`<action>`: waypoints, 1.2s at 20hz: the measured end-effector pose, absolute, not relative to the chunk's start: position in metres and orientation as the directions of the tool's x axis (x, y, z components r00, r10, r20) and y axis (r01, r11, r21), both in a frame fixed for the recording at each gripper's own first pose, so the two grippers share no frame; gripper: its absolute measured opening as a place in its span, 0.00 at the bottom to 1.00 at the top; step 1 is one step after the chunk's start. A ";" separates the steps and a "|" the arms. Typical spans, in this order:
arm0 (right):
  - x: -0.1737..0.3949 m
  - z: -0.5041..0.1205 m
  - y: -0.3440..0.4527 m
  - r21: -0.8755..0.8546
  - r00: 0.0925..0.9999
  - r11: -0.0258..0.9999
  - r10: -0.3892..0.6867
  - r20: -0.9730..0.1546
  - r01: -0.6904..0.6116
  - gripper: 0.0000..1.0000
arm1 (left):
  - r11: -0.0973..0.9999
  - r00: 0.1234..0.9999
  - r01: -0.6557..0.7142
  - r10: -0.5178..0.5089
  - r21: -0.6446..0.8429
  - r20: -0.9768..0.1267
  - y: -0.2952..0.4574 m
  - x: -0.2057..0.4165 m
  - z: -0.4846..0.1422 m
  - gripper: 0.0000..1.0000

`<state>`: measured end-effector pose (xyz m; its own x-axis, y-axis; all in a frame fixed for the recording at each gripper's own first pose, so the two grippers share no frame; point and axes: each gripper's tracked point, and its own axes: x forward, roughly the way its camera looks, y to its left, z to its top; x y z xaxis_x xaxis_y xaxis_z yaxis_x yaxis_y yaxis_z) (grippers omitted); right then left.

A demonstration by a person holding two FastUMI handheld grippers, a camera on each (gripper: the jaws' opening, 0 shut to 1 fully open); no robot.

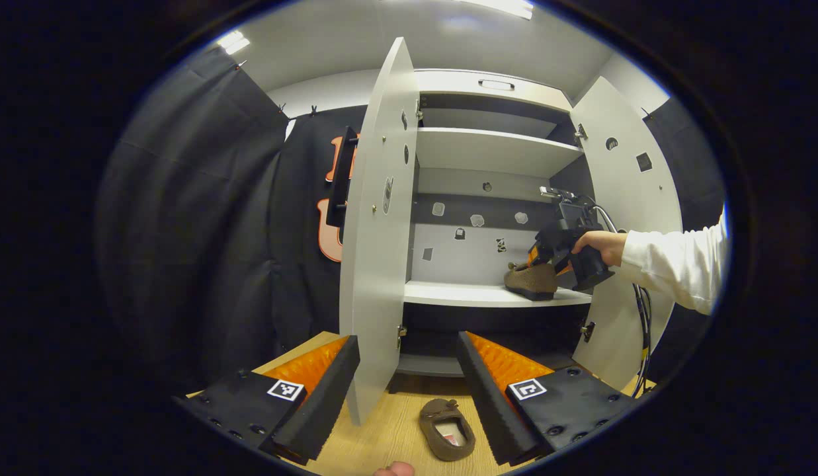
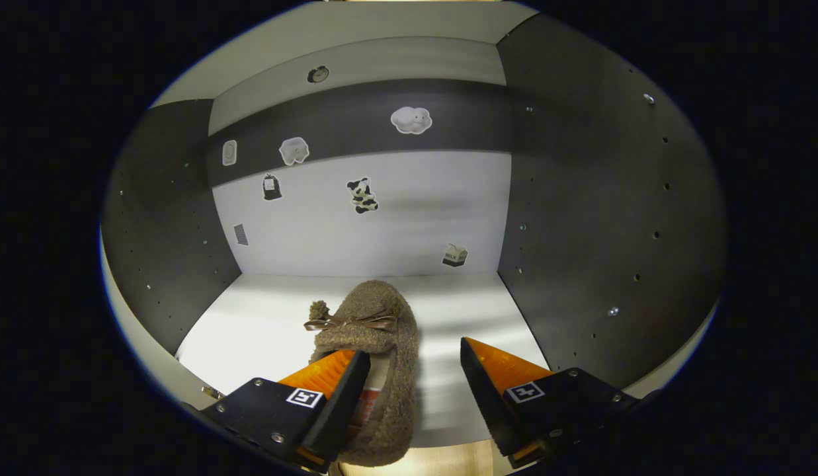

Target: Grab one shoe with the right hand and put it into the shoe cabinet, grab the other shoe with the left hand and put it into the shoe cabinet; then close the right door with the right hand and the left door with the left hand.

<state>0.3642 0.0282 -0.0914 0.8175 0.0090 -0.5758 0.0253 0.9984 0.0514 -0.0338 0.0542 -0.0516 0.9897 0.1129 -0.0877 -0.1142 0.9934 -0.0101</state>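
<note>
Shoe cabinet [image 1: 488, 158], both doors open: one fuzzy brown shoe [image 2: 372, 370] lies on its white shelf [image 2: 250, 330], your right gripper [image 2: 409, 370] spread around it (bow on top). Second shoe [image 1: 447, 428] on wooden floor [image 1: 389, 430], lower centre, between your open left gripper [image 1: 409, 380] fingers.

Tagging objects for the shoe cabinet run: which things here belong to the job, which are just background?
Job:
- shoe on the shelf
- shoe on the floor
- shoe cabinet
- left door
- right door
- right hand-held gripper, open
- left hand-held gripper, open

Background:
- stickers on the back panel
- black curtain
</note>
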 end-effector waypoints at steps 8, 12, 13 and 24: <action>0.287 -0.022 0.057 0.045 0.906 0.995 0.102 -0.410 -0.091 0.93 | 0.999 0.994 -0.050 0.048 -0.019 -0.097 0.031 -0.029 -0.055 0.96; 0.229 -0.005 0.061 0.061 0.938 0.993 0.120 -0.325 -0.106 0.93 | 0.999 0.992 -0.023 0.019 -0.028 -0.126 0.022 -0.031 -0.066 0.97; 0.215 -0.006 0.060 0.065 0.942 0.992 0.123 -0.311 -0.108 0.93 | 0.999 0.992 -0.021 0.018 -0.028 -0.124 0.022 -0.032 -0.067 0.96; 0.079 -0.059 0.029 0.061 0.985 0.997 0.049 -0.164 -0.039 0.92 | 1.000 0.967 -0.009 0.004 -0.021 -0.255 0.012 -0.040 -0.127 0.96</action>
